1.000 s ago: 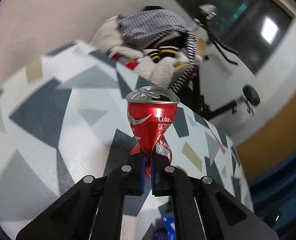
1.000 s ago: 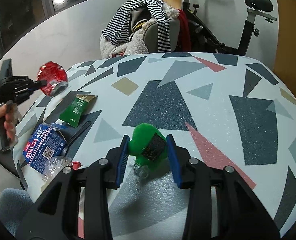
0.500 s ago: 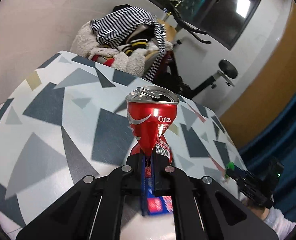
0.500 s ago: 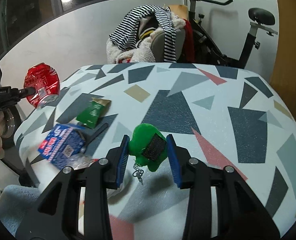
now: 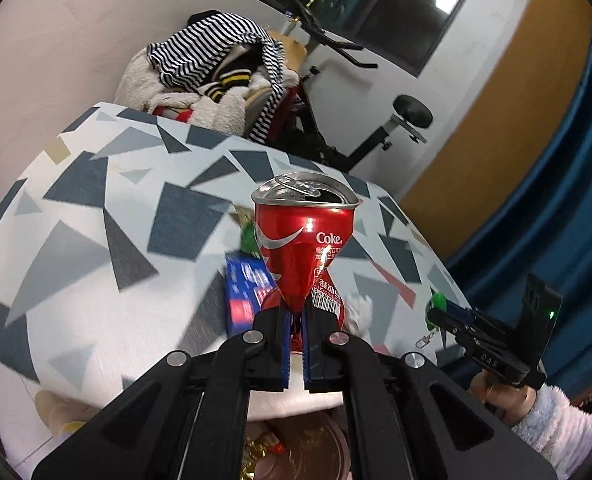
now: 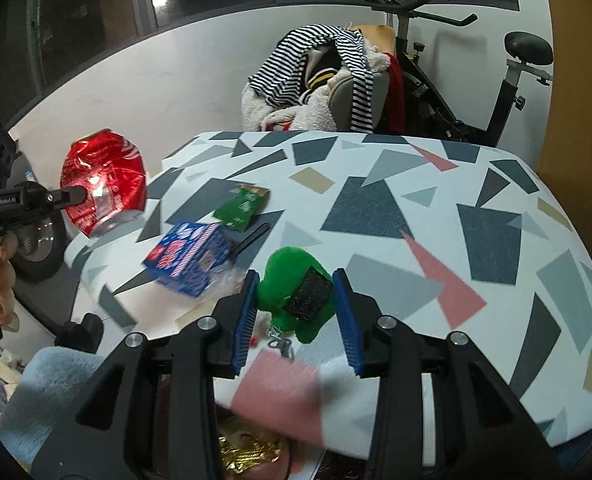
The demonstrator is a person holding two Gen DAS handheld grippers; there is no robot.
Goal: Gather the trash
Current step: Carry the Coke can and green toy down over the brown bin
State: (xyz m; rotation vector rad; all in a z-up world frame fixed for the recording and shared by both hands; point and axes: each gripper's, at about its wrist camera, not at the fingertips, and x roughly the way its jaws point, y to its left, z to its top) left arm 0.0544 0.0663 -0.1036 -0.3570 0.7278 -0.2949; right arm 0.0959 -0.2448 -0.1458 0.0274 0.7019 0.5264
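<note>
My left gripper (image 5: 294,320) is shut on a crushed red Coke can (image 5: 304,236), held upright in the air past the table's near edge; the can also shows in the right wrist view (image 6: 103,184). My right gripper (image 6: 296,304) is shut on a green plush keychain toy (image 6: 296,296) and holds it above the table's front edge; the toy shows small in the left wrist view (image 5: 436,304). On the patterned table (image 6: 416,216) lie a blue carton (image 6: 191,258), a green packet (image 6: 241,208) and crumpled clear plastic (image 6: 223,280).
Below the table edge is a bin with gold foil trash (image 6: 247,456), also seen in the left wrist view (image 5: 296,448). A chair piled with striped clothes (image 6: 320,72) and an exercise bike (image 6: 496,92) stand behind the table. A blue curtain (image 5: 556,220) hangs at right.
Both grippers have pulled back from the table toward its near edge, each keeping its load. The bin below has come into view.
</note>
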